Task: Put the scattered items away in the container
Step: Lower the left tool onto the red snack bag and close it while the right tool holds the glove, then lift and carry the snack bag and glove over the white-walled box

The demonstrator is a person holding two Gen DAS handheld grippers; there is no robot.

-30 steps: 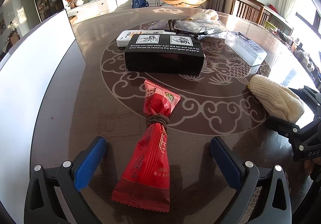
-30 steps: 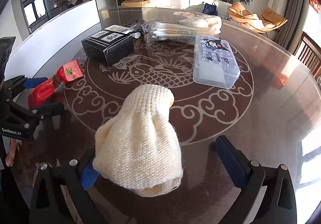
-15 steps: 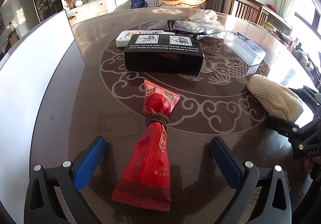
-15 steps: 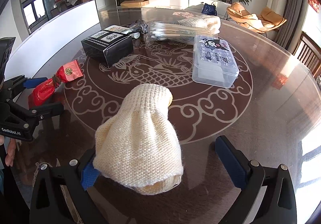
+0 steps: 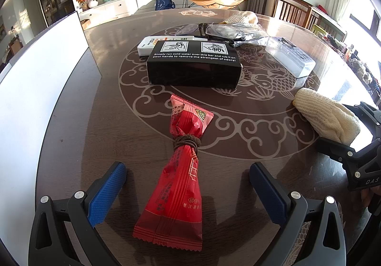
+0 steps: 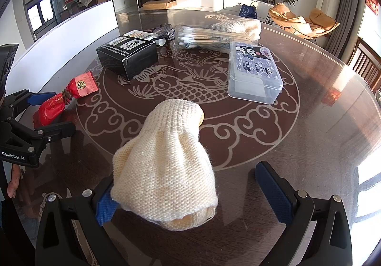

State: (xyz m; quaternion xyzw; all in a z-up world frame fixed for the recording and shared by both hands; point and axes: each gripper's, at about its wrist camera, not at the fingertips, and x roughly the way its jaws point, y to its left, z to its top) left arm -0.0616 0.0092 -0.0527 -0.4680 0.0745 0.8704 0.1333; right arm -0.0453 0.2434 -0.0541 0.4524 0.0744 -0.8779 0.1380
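Note:
A red snack packet [image 5: 177,177] tied with a brown band lies on the dark round table between the fingers of my open left gripper [image 5: 188,176], untouched by either pad. A cream knitted piece [image 6: 164,166] lies between the fingers of my open right gripper [image 6: 188,185]; its left side rests against the left pad, the right pad stands apart. The same knit [image 5: 326,118] shows at the right in the left wrist view, and the red packet [image 6: 62,99] at the left in the right wrist view. A white-walled container [image 5: 35,89] stands along the table's left side.
A black box [image 5: 194,64] sits mid-table with a white box [image 5: 152,43] behind it. Farther back lie a bag of cotton swabs [image 6: 204,36], another cream knit [image 6: 240,25] and a clear plastic case [image 6: 253,77]. A hand [image 6: 14,180] holds the left gripper.

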